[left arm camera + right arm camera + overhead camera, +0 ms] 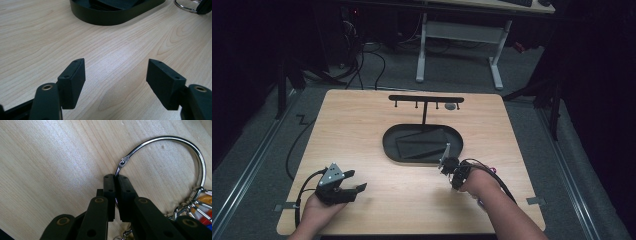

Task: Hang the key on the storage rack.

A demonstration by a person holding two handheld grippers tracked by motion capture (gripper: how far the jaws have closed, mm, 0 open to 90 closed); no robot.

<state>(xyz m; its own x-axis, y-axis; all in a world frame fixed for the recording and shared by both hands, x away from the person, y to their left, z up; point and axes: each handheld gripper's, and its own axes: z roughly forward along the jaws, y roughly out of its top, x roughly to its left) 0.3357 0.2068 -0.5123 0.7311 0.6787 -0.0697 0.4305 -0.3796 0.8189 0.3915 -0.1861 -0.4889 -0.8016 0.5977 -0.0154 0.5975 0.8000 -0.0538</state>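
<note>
One step done by the look of it: grasping. Right gripper [115,177], at the near right rim of the tray in the high view [445,163], with fingers [110,195] pressed together on the wire of a hinged metal key ring [175,138], pinching it just below the hinge. Ring lying low over the tabletop [362,120], with smaller rings and coloured tags [200,205] bunched on its right side in the right gripper view. Cannot tell whether lifted clear of the wood or resting on it.

Left gripper [354,181] at the near left, well apart from the ring, fingers [72,82] spread wide over bare wood with nothing between them. Taking no part at present.

Left to do, judging from the layout: raising the ring, carrying it across the tray and hanging it on one of the pegs of the black rack [426,99] at the far side. Probably the greater share of the work remaining.

Black oval tray [387,145] at the middle of the tabletop, holding a dark flat slab [422,142] lying askew. Otherwise nothing made out inside. Small grey round thing [451,106] under the right end of the rack's bar; too small to identify.
</note>
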